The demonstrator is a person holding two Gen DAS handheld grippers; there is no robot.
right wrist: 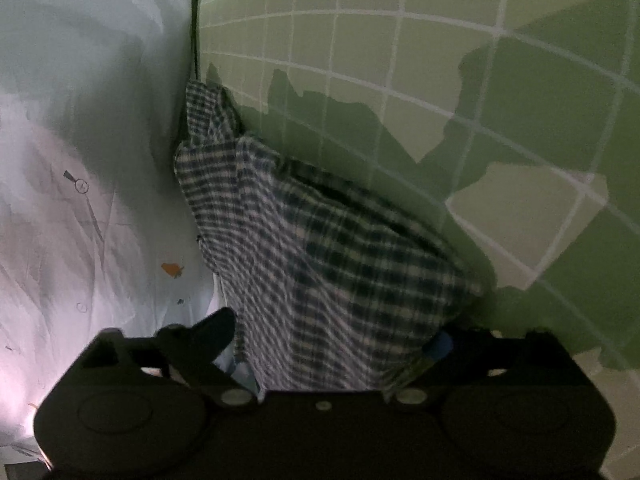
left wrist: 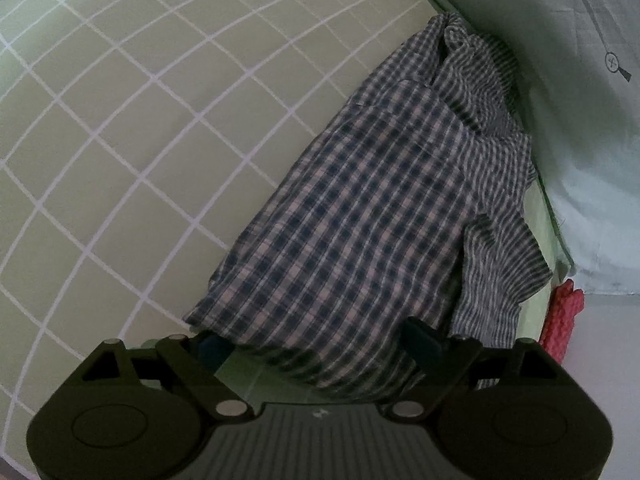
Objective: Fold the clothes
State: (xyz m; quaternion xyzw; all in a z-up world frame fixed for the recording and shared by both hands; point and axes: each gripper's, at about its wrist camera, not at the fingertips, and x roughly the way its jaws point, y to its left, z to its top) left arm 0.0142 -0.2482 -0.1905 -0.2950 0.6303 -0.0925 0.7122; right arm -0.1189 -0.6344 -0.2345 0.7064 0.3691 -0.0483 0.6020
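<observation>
Currently mid-fold: left gripper (left wrist: 316, 344) and right gripper (right wrist: 332, 336) both standing wide around plaid shirt (left wrist: 352, 208) hem on green gridded surface (left wrist: 140, 140), not pinching; next, closing on fabric.

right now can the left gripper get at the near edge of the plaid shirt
Probably yes: the left gripper stands open with the plaid shirt's near edge lying between its fingers, nothing blocking it on the green grid mat.

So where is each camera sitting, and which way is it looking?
Left wrist view: sits on the left gripper, looks down along its spread fingers at the plaid shirt on the green grid mat; only the gripper shows.
Right wrist view: sits on the right gripper, looks along the shirt, mat on the right, white sheet on the left; only the gripper shows.
Both share the shirt, mat and sheet.
</observation>
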